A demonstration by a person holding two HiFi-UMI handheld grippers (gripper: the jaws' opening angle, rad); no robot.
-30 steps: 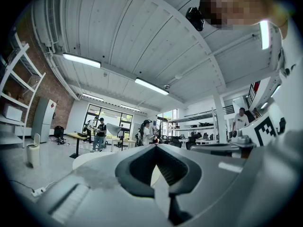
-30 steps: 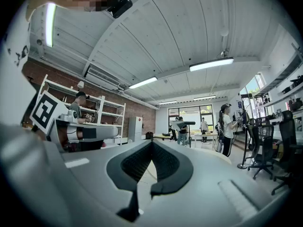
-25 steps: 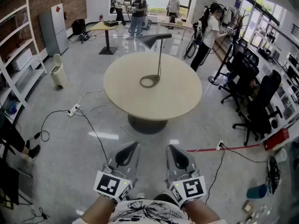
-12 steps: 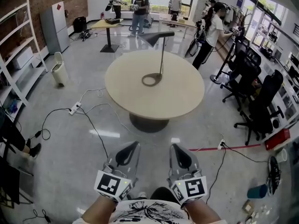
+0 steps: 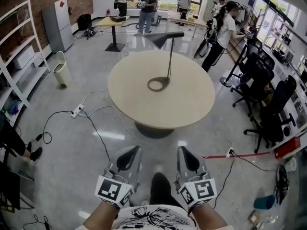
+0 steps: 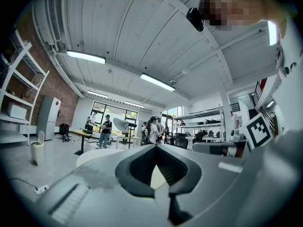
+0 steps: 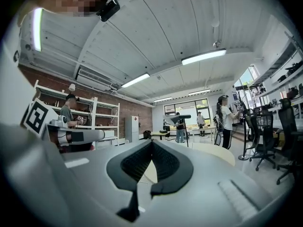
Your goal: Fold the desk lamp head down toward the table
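A black desk lamp stands on the round beige table (image 5: 192,104), well ahead of me. Its ring base (image 5: 159,84) rests near the table's middle. A thin stem rises to the head (image 5: 163,38), which is raised and juts left. My left gripper (image 5: 131,151) and right gripper (image 5: 183,152) are held low by my body over the floor, short of the table, both shut and holding nothing. In the left gripper view the lamp head (image 6: 122,124) shows far off above the shut left gripper (image 6: 155,146). In the right gripper view the lamp head (image 7: 180,118) shows beyond the right gripper (image 7: 151,143).
A power strip (image 5: 76,113) with cables lies on the floor at left, and a red cable (image 5: 218,154) at right. Black office chairs (image 5: 268,111) stand to the right. A white bin (image 5: 61,71) and shelves (image 5: 19,63) are at left. Several people (image 5: 146,4) stand at the back.
The table and lamp have drawn a little closer in the head view. A dark shoe has come into view between the grippers. Both grippers stay shut.
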